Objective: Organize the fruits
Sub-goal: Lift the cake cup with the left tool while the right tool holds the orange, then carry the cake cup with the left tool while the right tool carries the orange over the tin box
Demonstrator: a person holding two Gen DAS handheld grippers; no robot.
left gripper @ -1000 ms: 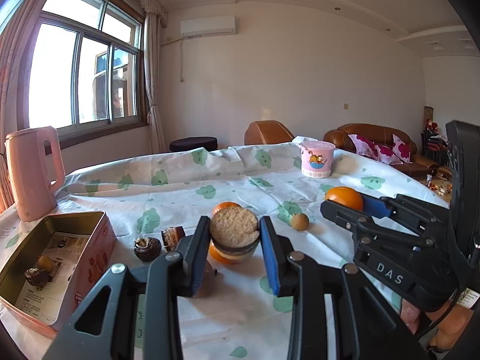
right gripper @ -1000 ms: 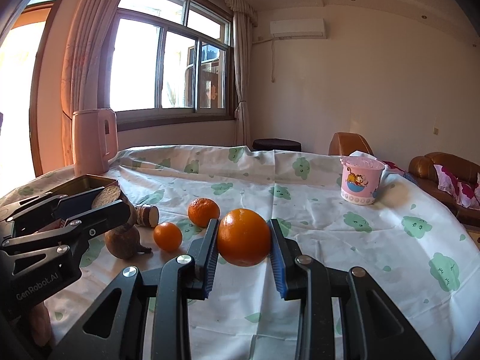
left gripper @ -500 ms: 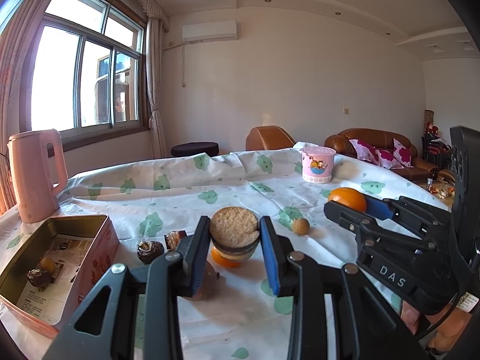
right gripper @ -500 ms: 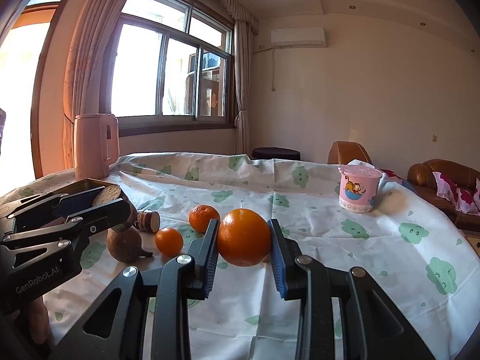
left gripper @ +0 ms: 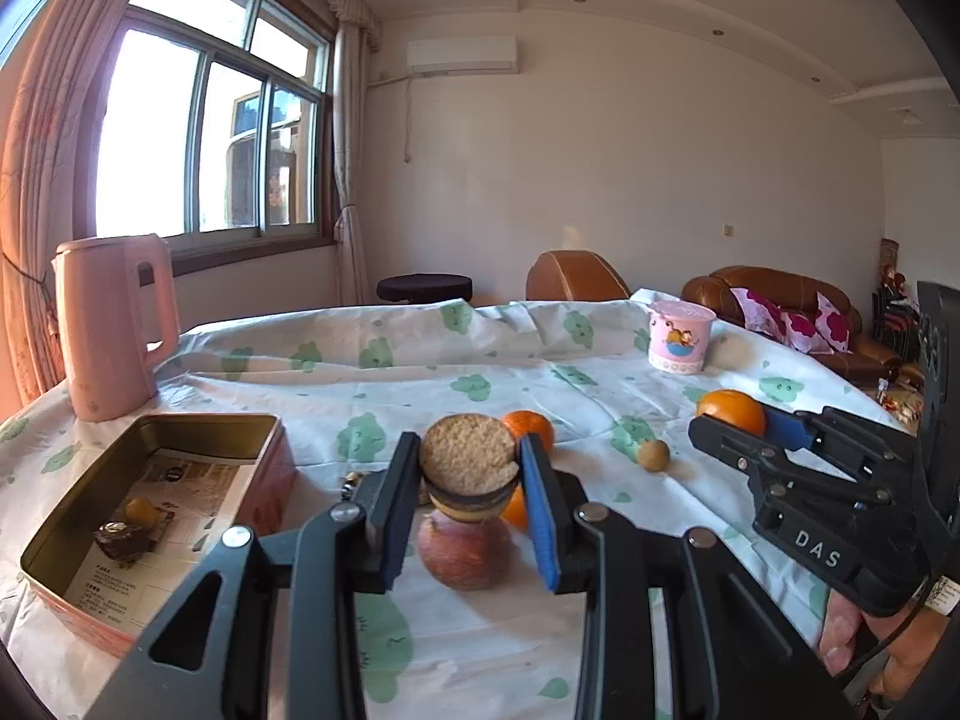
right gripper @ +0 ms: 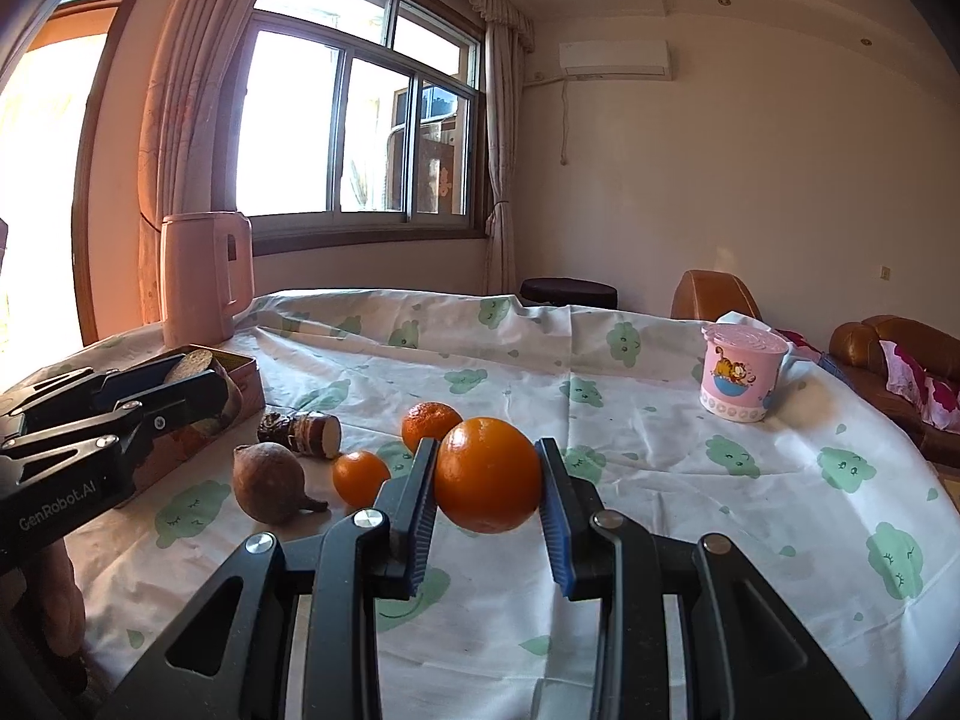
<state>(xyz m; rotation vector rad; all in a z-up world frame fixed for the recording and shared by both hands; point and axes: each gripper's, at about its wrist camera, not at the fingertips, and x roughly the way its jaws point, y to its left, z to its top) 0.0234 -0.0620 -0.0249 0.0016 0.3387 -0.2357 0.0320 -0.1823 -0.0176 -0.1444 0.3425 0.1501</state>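
Left claw (left gripper: 469, 483) clamped on a cut root piece (left gripper: 469, 461): pale, grainy, round cut face toward camera, dark brown skin below. Piece is held above the tabletop (left gripper: 420, 372), just right of the pink tin (left gripper: 273, 468).

Right claw (right gripper: 487, 495) clamped on a large orange (right gripper: 487, 474): smooth, glossy, deep orange, held clear of the tabletop, well right of the tin.

On the cloth near the tin's right side: reddish-brown round fruit (right gripper: 270, 482) with a short stem, two small mandarins (right gripper: 360, 477) (right gripper: 429, 423), a second cut root chunk (right gripper: 303, 432), and a small tan ball-like fruit (left gripper: 653, 455) farther right.

Inside the tin: printed paper liner, a dark lump (left gripper: 123, 539), and a small yellow fruit (left gripper: 141, 509).
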